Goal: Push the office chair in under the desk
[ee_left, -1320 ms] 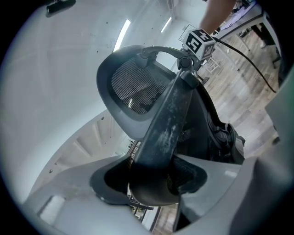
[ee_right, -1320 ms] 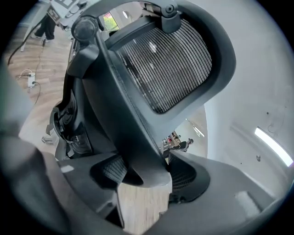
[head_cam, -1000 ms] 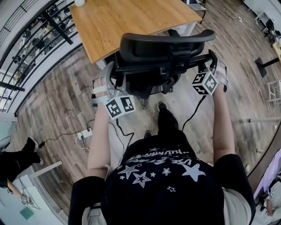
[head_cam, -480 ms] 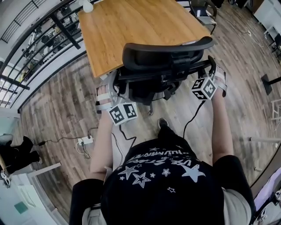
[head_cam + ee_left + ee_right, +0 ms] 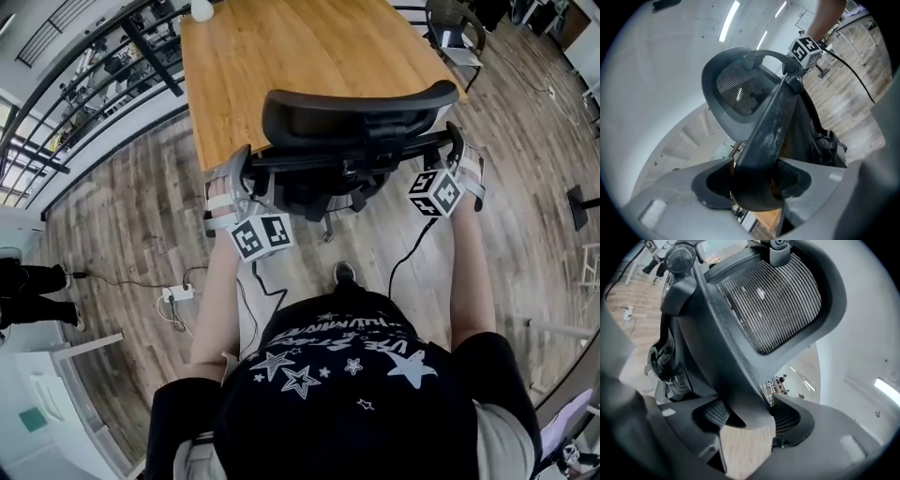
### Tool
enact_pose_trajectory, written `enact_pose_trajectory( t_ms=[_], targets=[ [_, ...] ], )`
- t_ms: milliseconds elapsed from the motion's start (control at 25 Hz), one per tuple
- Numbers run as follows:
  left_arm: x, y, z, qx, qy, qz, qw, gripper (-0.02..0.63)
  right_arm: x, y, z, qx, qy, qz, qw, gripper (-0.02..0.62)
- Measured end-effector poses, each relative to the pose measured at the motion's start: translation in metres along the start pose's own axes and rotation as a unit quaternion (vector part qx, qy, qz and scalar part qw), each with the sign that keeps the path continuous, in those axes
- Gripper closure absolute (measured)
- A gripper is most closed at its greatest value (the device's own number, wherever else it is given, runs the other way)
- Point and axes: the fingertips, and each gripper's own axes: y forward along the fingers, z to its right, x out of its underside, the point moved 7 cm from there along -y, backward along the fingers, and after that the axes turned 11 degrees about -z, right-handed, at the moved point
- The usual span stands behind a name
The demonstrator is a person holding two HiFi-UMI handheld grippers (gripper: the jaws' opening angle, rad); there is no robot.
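Note:
The black office chair (image 5: 356, 112) stands with its back toward me and its front at the near edge of the wooden desk (image 5: 300, 52). My left gripper (image 5: 240, 176) is shut on the left edge of the backrest frame (image 5: 773, 122), the bar pinched between both pads of the left gripper (image 5: 757, 183). On the other side, my right gripper (image 5: 457, 152) is shut on the right edge of the frame (image 5: 724, 357); the bar sits between the pads of the right gripper (image 5: 750, 420). The mesh headrest (image 5: 778, 301) rises above both. The seat is hidden behind the backrest.
A power strip (image 5: 178, 296) with cables lies on the wood floor at my left. Another chair (image 5: 457, 26) stands at the desk's far right corner. A black railing (image 5: 94, 84) runs along the left. A person's legs (image 5: 33, 281) show at the left edge.
Both grippers and the chair have travelled toward the desk; the backrest now sits closer to the desk's near edge. Neither grip has changed.

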Motion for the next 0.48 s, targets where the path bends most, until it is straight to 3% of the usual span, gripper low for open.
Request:
enact_pose_trajectory(
  t_ms=[320,480],
  targets=[
    [0.0,0.008,0.003,-0.01,0.0,-0.015,0.9998,0.365,-0.003,0.011,0.0,0.0,-0.002,0.016,1.0,0.337],
    [-0.011,0.038,-0.007,-0.007,0.003,-0.027,0.9996,0.364,-0.017,0.042,0.013,-0.009,-0.005,0.022,1.0,0.337]
  ],
)
